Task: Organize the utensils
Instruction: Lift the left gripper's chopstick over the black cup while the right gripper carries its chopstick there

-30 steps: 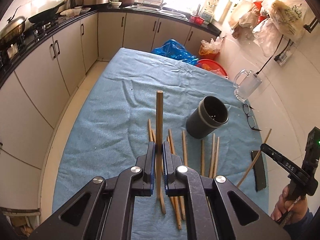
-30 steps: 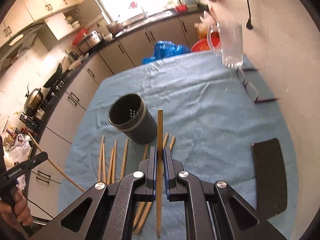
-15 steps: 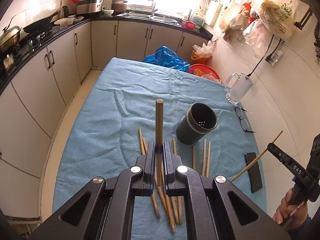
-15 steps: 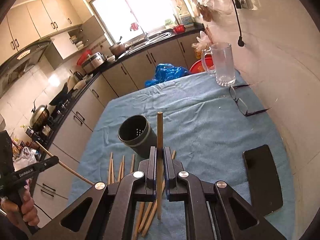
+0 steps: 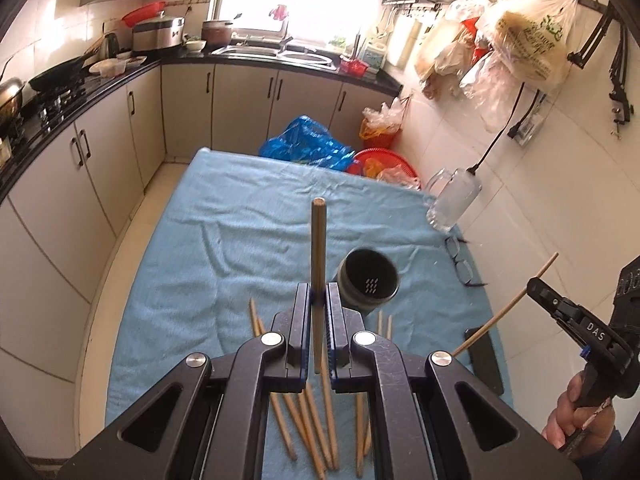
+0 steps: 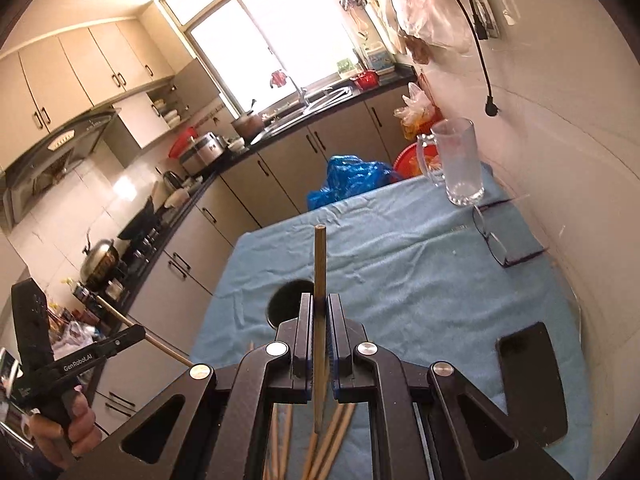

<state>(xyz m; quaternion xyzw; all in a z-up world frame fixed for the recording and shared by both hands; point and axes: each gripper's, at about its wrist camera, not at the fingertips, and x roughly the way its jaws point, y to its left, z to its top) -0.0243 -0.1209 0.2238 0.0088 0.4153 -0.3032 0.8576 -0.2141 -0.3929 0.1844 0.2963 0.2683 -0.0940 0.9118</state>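
My left gripper [image 5: 319, 294] is shut on a wooden chopstick [image 5: 318, 248] that sticks up between its jaws. It is high above the blue-clothed table [image 5: 240, 232]. A dark cylindrical holder [image 5: 368, 282] stands on the cloth just right of the left gripper's tips. Several loose chopsticks [image 5: 316, 432] lie on the cloth below. My right gripper [image 6: 320, 304] is shut on another chopstick [image 6: 319, 264], above and right of the holder [image 6: 286, 302]. The right gripper also shows at the right edge of the left wrist view [image 5: 536, 286].
A glass mug [image 6: 458, 166], a pair of glasses [image 6: 496, 240] and a black phone [image 6: 532, 384] lie along the table's right side by the wall. Kitchen cabinets [image 5: 72, 168] run along the left. A blue bag [image 5: 304, 146] lies beyond the far edge.
Both grippers have risen and pulled back from the table with their chopsticks still held. The holder and the loose chopsticks now look smaller and lower in both views.
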